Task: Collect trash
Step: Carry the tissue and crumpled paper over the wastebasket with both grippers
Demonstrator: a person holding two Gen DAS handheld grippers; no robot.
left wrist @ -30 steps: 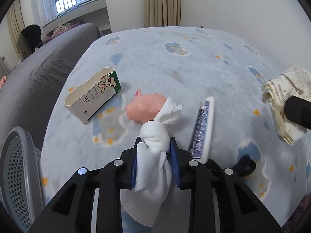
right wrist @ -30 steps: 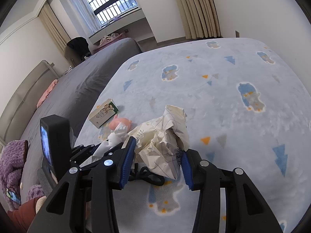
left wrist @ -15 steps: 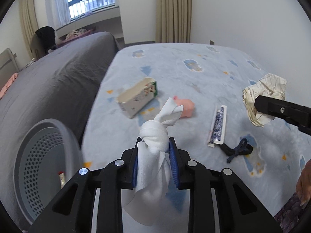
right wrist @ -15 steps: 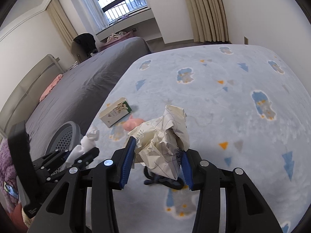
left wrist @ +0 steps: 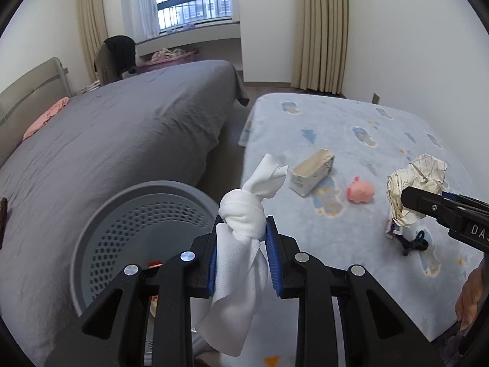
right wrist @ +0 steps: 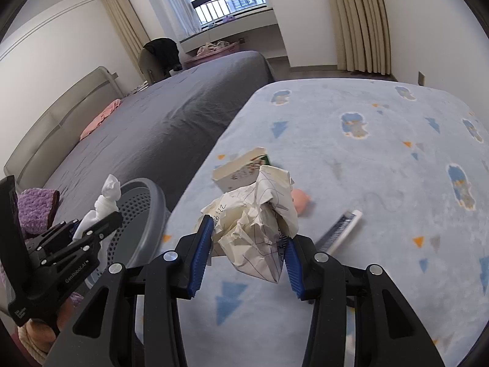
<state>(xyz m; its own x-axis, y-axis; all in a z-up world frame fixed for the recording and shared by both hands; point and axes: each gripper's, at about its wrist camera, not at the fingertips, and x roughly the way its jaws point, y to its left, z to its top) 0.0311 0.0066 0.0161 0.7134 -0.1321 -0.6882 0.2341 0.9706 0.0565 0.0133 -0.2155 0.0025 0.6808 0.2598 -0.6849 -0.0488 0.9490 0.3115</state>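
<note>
Your left gripper (left wrist: 243, 253) has black arms and blue pads, and the knotted cloth (left wrist: 241, 214) in it is plain white. Your right gripper (right wrist: 246, 258) matches, around cream crumpled paper (right wrist: 259, 214) ruled with dark lines. The perforated basket (left wrist: 101, 232) is grey, the bed sheet (left wrist: 122, 140) dark grey. The blanket (right wrist: 382, 153) is pale blue with darker blue triangles and orange flecks. The pig toy (left wrist: 360, 191) is pink.
</note>
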